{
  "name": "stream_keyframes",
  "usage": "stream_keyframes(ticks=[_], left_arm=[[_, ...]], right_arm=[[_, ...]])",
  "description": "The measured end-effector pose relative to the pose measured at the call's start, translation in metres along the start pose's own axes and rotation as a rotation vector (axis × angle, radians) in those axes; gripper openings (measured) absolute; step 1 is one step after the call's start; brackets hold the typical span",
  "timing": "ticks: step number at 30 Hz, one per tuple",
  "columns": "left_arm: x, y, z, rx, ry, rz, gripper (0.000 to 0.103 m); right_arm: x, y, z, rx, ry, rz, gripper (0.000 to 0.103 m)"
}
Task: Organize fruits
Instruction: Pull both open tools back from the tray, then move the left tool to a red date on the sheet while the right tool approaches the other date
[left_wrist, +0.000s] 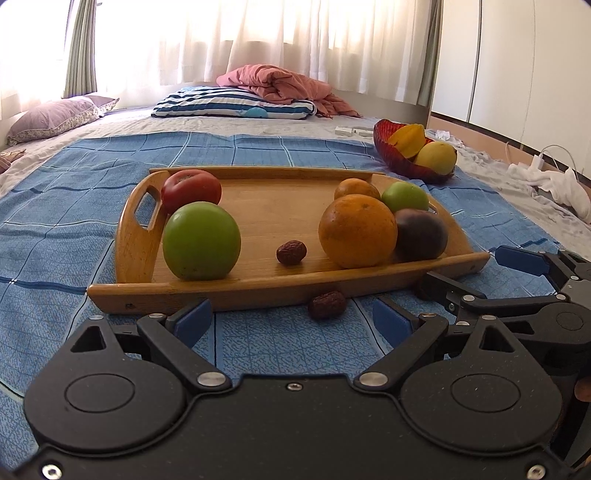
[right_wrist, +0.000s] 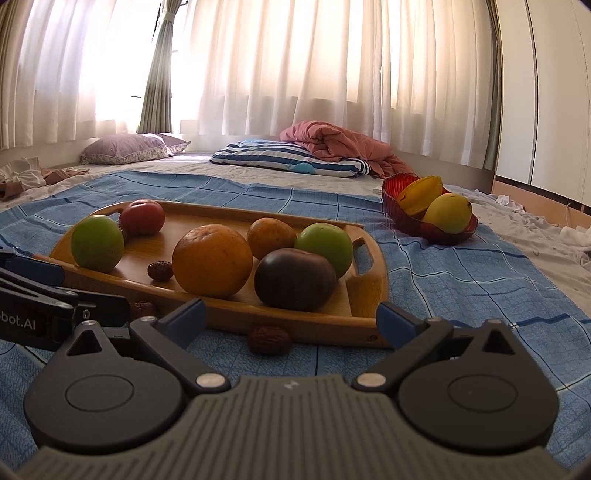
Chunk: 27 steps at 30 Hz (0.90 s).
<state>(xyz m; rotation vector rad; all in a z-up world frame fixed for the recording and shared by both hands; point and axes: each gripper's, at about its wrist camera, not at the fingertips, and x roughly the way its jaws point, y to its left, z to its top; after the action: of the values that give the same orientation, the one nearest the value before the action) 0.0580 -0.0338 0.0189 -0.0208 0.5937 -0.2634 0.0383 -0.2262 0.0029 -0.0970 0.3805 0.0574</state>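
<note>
Wooden tray (left_wrist: 140, 236) with cut-out handles, lying on a blue checked blanket (left_wrist: 74, 229) spread over a bed. On the tray: at its left end a large green apple (left_wrist: 201, 240) in front of a red tomato (left_wrist: 191, 190); at its right end a large orange (left_wrist: 357, 230) touching a dark purple fruit (left_wrist: 421, 234), with a smaller orange (left_wrist: 356, 189) and a smaller green apple (left_wrist: 404, 196) behind them; between the two groups a wrinkled red date (left_wrist: 291, 252) lies alone on the bare wood. A second red date (left_wrist: 327, 305) rests on the blanket just beside the tray's near rim, seen from the right wrist directly ahead of the right tongs (right_wrist: 290, 321). Left tongs (left_wrist: 291, 321) and right tongs both released, jaws wide apart with nothing between the blue pads, held low over the blanket in front of the tray. Room: sheer white curtains (right_wrist: 295, 74) lit from behind, a striped pillow (left_wrist: 236, 103), a crumpled pink quilt (left_wrist: 280, 83), a lilac pillow (left_wrist: 55, 116). Beyond the tray's right end, well apart from it, a red glass bowl (left_wrist: 391, 153) holds a yellow starfruit (left_wrist: 408, 140) and a yellow mango (left_wrist: 437, 157)
</note>
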Motion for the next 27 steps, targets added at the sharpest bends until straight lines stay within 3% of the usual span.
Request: stream_keyframes(ticks=[15, 23, 27], left_arm=[[0.018, -0.003, -0.006, -0.003, 0.042, 0.066, 0.091], [0.024, -0.013, -0.004, -0.002, 0.048, 0.066, 0.084], [0.029, -0.018, -0.004, -0.003, 0.053, 0.072, 0.073]], right_arm=[[0.020, 0.001, -0.009, 0.016, 0.094, -0.010, 0.102], [0.025, 0.000, -0.012, 0.026, 0.121, 0.019, 0.087], [0.025, -0.005, -0.014, 0.063, 0.117, 0.027, 0.084]])
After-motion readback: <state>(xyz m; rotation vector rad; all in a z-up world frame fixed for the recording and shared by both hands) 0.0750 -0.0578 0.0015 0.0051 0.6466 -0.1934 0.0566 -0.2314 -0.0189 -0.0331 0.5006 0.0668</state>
